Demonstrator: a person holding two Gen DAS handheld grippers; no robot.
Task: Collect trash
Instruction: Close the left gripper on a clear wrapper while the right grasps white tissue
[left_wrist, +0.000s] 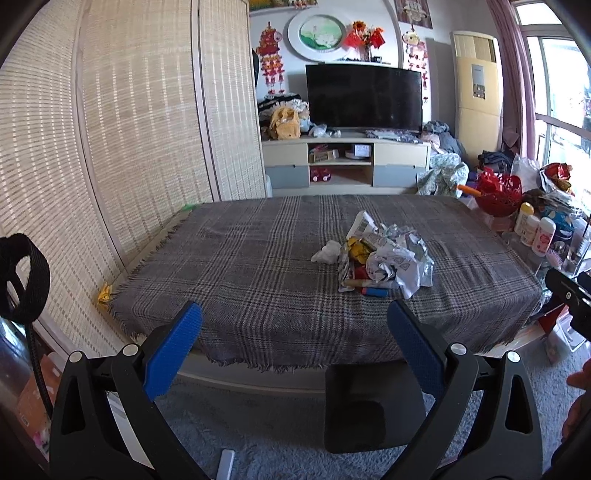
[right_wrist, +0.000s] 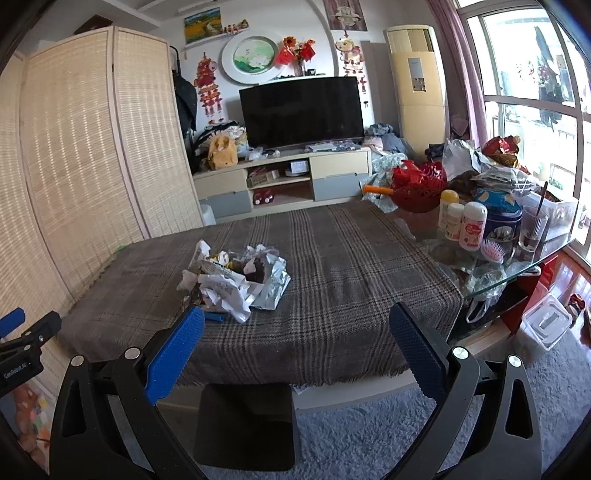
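A pile of trash (left_wrist: 380, 260) lies on the plaid-covered table (left_wrist: 258, 280): crumpled white paper, foil wrappers, a yellow wrapper and a small blue piece at its near edge. It also shows in the right wrist view (right_wrist: 236, 280). A white tissue wad (left_wrist: 327, 252) sits at the pile's left. My left gripper (left_wrist: 294, 319) is open and empty, held off the table's near edge. My right gripper (right_wrist: 296, 321) is open and empty, also short of the near edge, with the pile ahead to its left. A black bin (left_wrist: 369, 406) stands on the floor under the near edge (right_wrist: 245, 424).
A woven folding screen (left_wrist: 129, 147) stands along the table's left side. A glass side table (right_wrist: 517, 254) with bottles, a tin, a glass and a red basket adjoins the right. A TV stand (left_wrist: 347, 162) is beyond. A clear plastic box (right_wrist: 546, 321) sits on the carpet at right.
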